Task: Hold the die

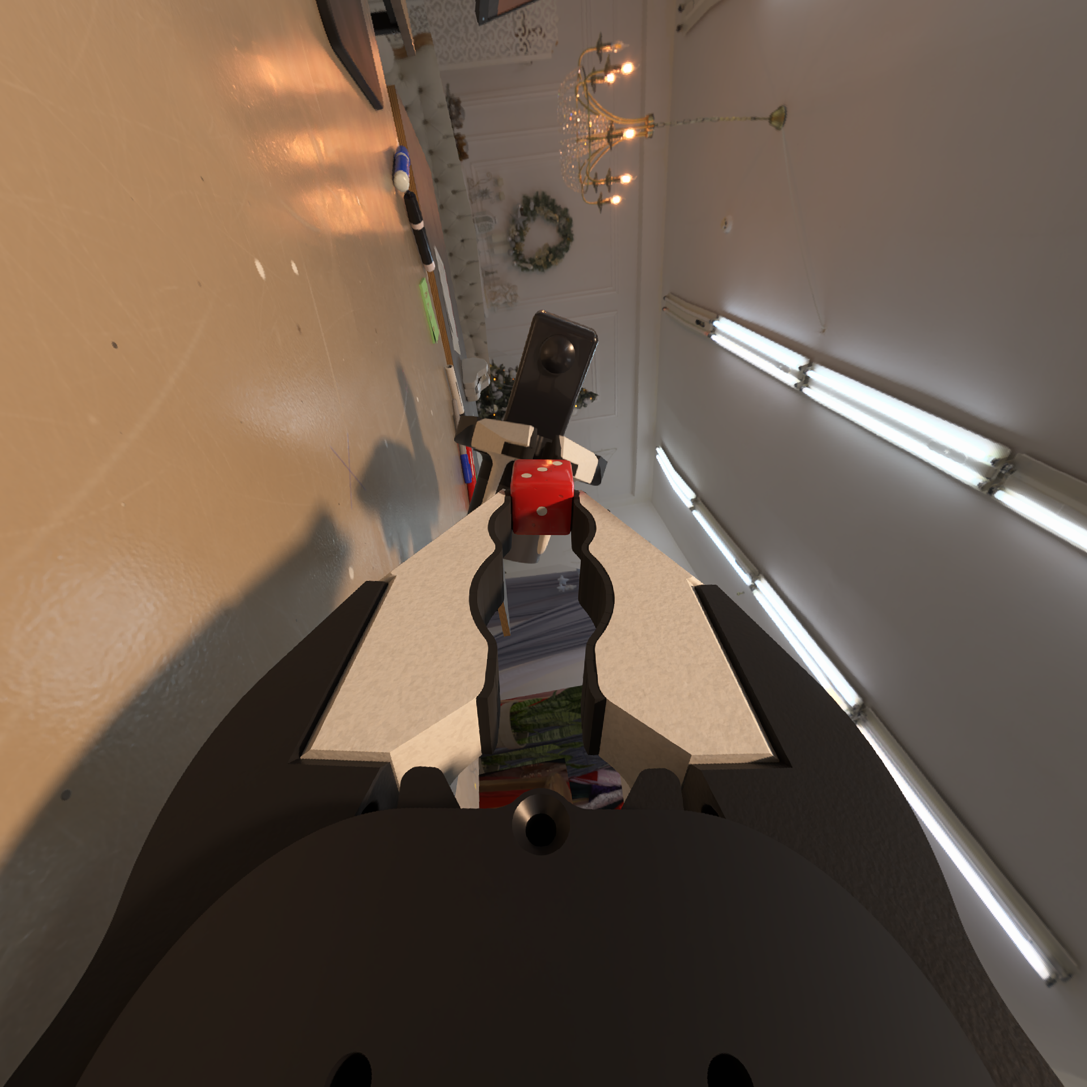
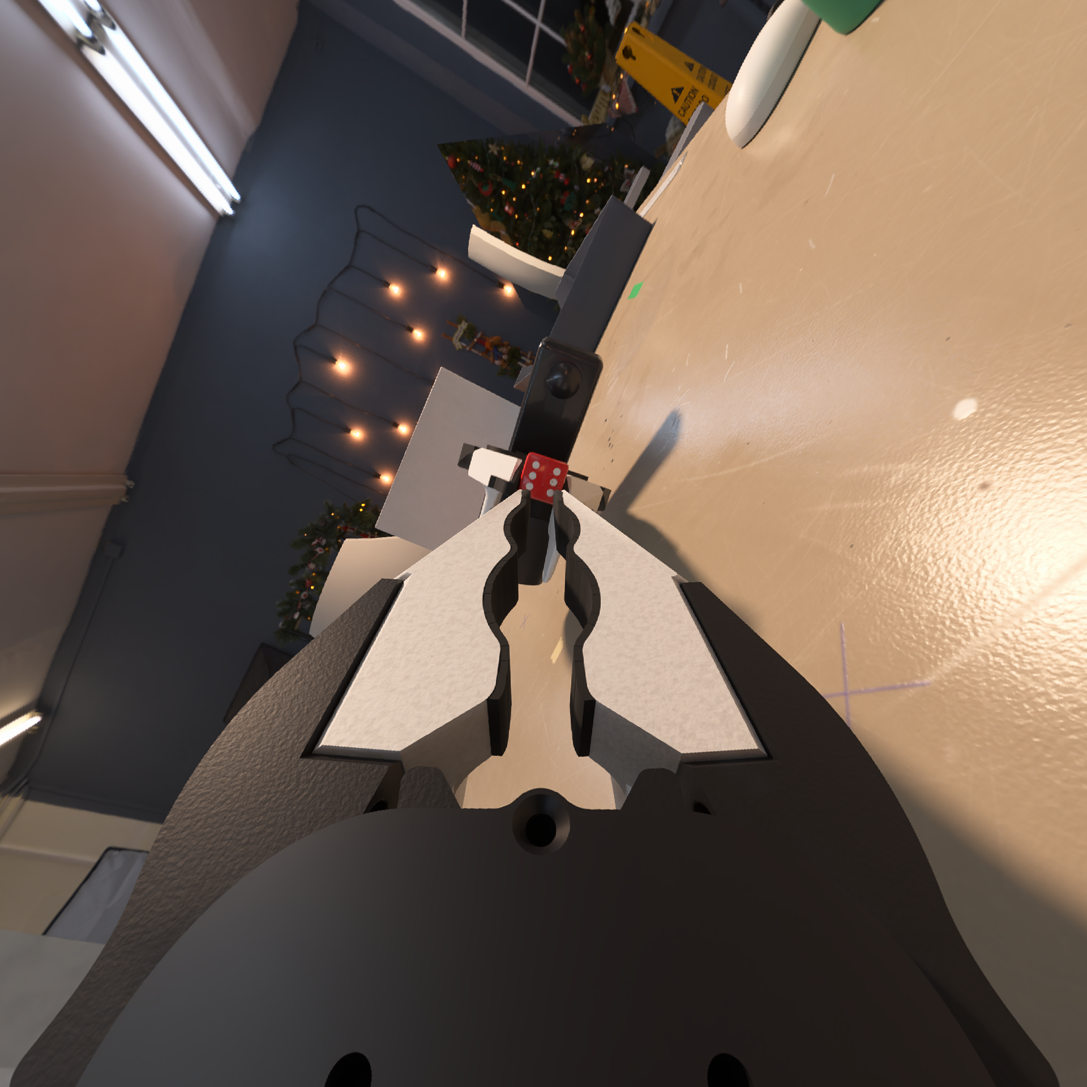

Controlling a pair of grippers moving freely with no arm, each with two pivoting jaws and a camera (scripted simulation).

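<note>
In the left wrist view, the glossy tan surface (image 1: 176, 412), faintly scratched and speckled, fills the left side, tilted on edge. Along its far rim lie a blue-and-white marker (image 1: 402, 169) and a black marker with white bands (image 1: 419, 230); smaller items beyond them are too small to make out. At centre, the left tongs (image 1: 542, 507), with matte black bodies, grainy cream fingers and wavy black inner pads, are clenched on the glossy red cube-shaped die with white pips (image 1: 542, 497), gripping two opposite faces at the fingertips. The die is held off the surface. One face with three pips looks away along the fingers, a two-pip face looks toward the camera; being a cube, it has no long axis. Behind it the right tongs (image 1: 532, 450) are partly hidden.

In the right wrist view, the right tongs (image 2: 541, 500) stand at the die (image 2: 543, 477), whose six-pip face points at the camera. The fingertips lie just beside its lower edge; whether they press it I cannot tell. The left tongs (image 2: 532, 464) are largely covered behind. A white rounded object (image 2: 764, 76) is cut off at upper right.
</note>
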